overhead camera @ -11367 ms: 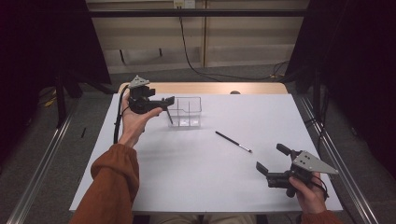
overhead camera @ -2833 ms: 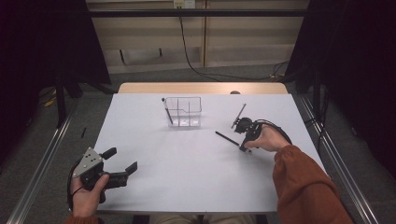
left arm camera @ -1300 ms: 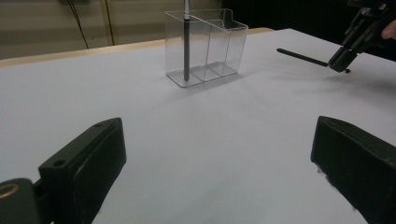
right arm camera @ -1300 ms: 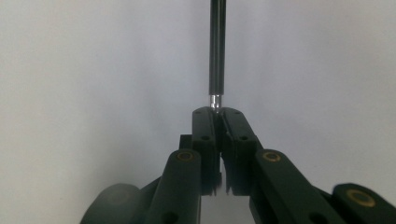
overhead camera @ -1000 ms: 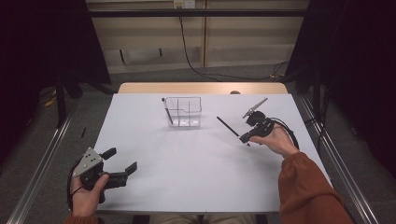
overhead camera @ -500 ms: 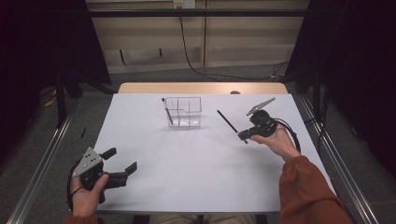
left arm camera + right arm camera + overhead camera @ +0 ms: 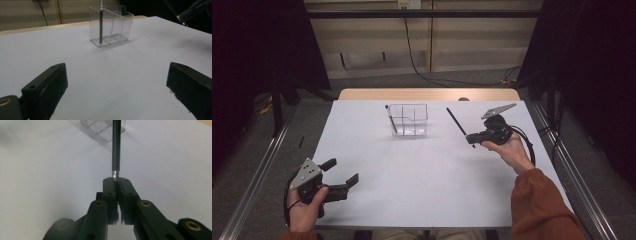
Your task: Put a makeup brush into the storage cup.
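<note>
A clear plastic three-compartment holder (image 7: pixel 409 119) (image 7: pixel 111 25) stands at the back middle of the white table (image 7: pixel 422 170). One dark pen (image 7: pixel 391 119) (image 7: pixel 100 22) leans in its left compartment. My right gripper (image 7: pixel 471 136) (image 7: pixel 116 180) is shut on a second black pen (image 7: pixel 458 124) (image 7: pixel 116 147), held in the air to the right of the holder; the pen sticks out past the jaws and slants up toward the back left. My left gripper (image 7: pixel 341 172) rests at the front left of the table, jaws wide apart with nothing between them.
A wooden strip (image 7: pixel 427 94) runs along the table's far edge, with a small dark object (image 7: pixel 463 99) on it. Metal rails (image 7: pixel 257 170) flank the table on both sides. A cable (image 7: pixel 528 145) loops from the right gripper.
The right gripper went to the pen lying right of the holder, took hold of it and lifted it, tilting it up over the last second. The left hand moved earlier from the holder to the front left.
</note>
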The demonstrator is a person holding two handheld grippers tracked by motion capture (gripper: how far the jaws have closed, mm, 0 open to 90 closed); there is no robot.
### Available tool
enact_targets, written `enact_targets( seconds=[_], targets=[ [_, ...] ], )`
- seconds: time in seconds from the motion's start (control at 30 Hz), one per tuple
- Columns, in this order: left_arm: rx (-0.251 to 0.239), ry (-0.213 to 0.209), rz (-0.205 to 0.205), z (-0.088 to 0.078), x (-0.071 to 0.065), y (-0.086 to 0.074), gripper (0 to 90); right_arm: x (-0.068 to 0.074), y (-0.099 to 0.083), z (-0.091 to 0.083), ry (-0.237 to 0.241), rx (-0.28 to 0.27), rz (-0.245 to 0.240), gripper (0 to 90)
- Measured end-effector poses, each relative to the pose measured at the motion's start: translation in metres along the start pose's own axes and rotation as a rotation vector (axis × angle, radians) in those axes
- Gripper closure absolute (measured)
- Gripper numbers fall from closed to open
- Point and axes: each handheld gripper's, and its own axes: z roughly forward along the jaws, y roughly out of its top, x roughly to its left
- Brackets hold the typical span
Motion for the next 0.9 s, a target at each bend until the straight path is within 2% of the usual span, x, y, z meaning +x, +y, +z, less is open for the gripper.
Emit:
enact_targets(
  seconds=[0.2,0.4,0.9],
  targets=[
    [0.001,0.0,0.003,0.0,0.0,0.0,3.5,0.004,0.002,-0.005,0.008,-0.056,-0.007,84.2],
    [0.002,0.001,0.004,0.0,0.0,0.0,3.6,0.009,0.001,-0.008,0.018,-0.076,-0.02,84.2],
    [0.002,0.004,0.008,-0.001,0.0,0.0,3.6,0.027,-0.007,-0.012,0.061,-0.085,-0.06,84.2]
  ],
)
